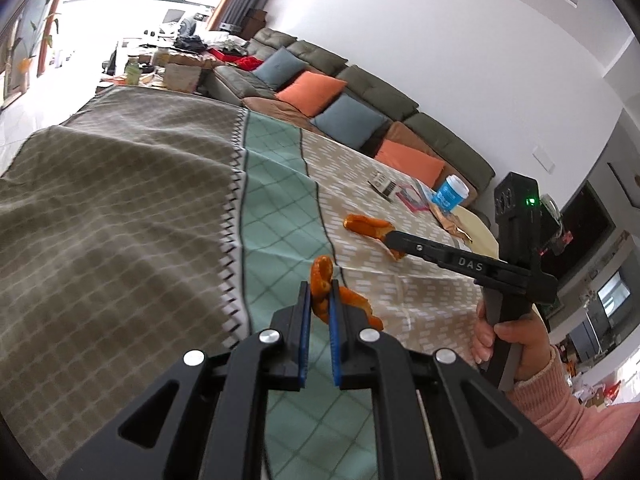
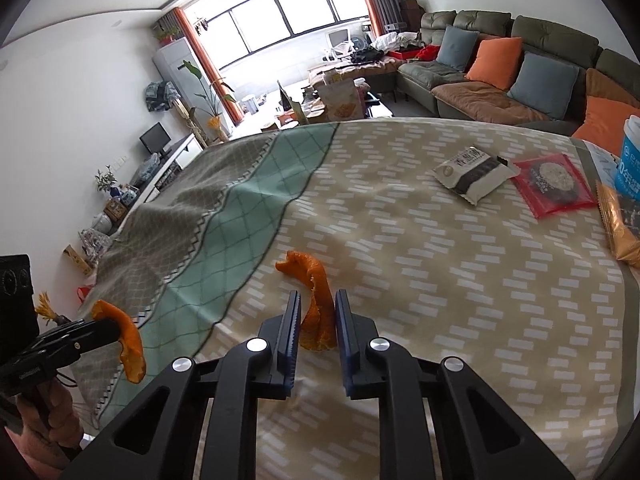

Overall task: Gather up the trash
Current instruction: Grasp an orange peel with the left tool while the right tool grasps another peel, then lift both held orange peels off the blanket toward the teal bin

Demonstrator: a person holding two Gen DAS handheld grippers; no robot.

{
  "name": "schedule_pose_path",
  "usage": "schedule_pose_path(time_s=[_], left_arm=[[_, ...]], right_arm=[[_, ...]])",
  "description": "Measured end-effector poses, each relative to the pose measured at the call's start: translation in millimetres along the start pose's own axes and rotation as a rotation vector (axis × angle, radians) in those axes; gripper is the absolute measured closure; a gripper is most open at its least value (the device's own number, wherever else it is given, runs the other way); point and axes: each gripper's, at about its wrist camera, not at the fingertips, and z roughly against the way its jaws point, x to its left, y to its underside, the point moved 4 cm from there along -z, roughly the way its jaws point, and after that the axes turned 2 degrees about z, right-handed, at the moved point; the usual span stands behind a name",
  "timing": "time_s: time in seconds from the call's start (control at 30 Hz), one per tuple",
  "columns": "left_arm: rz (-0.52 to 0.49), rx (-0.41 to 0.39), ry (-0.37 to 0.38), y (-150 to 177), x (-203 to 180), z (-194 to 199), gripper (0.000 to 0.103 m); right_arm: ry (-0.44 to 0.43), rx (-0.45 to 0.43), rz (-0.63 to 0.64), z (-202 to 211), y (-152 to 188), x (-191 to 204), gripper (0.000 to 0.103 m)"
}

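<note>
— Two strips of orange peel, one per gripper. The left gripper [image 1: 319,300] is clamped on the first peel [image 1: 322,280], lifted off the cloth; from the right wrist view that peel [image 2: 127,338] curls and hangs downward past the fingertips.

— And the right one?

— The right gripper [image 2: 317,312] has its fingers on both sides of the second peel [image 2: 314,300], which lies on the worktop [image 2: 440,300]. Its long axis runs forward from between the fingers, then hooks off to their left at the far end. The near end is pinched between the pads, as far as I can tell.

— Anything hard to make out?

— In the left wrist view the right gripper's finger covers part of the second peel [image 1: 366,225], so its full length is hidden there.

— What else lies around?

— Ahead and to the right of the right gripper: a white snack packet [image 2: 474,174], a red packet [image 2: 554,184], an orange wrapper [image 2: 622,224] cut off by the frame, and a blue cup [image 2: 630,160], also cut off. Nothing sits between the gripper and its peel. A sofa [image 2: 500,80] with cushions stands beyond the worktop.
</note>
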Motion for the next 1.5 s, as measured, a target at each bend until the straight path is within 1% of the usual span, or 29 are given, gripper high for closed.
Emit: schedule_pose_path(time_s=[0.23,0.43,0.57,0.7,0.87,0.97,1.03,1.07,1.1,1.17,1.2,1.37,1.5], left_arm=[[0.016,-0.033,-0.021,1.3,12.1,20.3,0.094],[0.014,-0.064,-0.044,0.2,16.6,35.7,0.094],[0.021,-0.079,-0.051,2.3,21.7,45.6,0.093],[0.027,-0.086,-0.067,5.6,28.6,52.0,0.093],[0.043,-0.091,-0.081,10.1,37.4,58.8,0.094],[0.049,-0.092,-0.086,12.9,40.7,61.1,0.094],[0.057,-0.093,-0.087,13.6,43.4,62.8,0.093],[0.061,-0.093,-0.088,14.2,44.8,63.1,0.093],[0.063,-0.093,-0.090,15.0,46.1,63.0,0.093],[0.068,-0.090,-0.092,17.3,49.1,62.9,0.093],[0.070,-0.089,-0.094,18.2,50.1,62.1,0.093],[0.073,-0.095,-0.104,19.6,51.3,64.0,0.093],[0.071,-0.106,-0.115,20.0,52.1,70.2,0.093]], right_arm=[[-0.059,-0.039,0.017,10.8,1.9,27.0,0.087],[-0.106,-0.056,0.038,16.8,3.0,49.6,0.087],[-0.152,-0.051,0.046,16.7,5.6,64.2,0.087],[-0.173,-0.031,0.062,11.3,10.0,75.9,0.088],[-0.173,0.023,0.077,-5.2,21.7,88.3,0.087],[-0.159,0.063,0.080,-15.8,26.3,86.9,0.083],[-0.159,0.085,0.083,-21.0,29.0,87.8,0.083],[-0.158,0.090,0.083,-21.7,30.1,88.2,0.080],[-0.155,0.094,0.086,-22.7,31.4,88.5,0.080],[-0.147,0.097,0.089,-24.0,32.5,88.8,0.081],[-0.143,0.095,0.091,-23.8,32.3,88.5,0.086],[-0.158,0.068,0.094,-16.5,29.7,92.1,0.089],[-0.193,0.051,0.083,-10.3,28.5,96.9,0.090]])
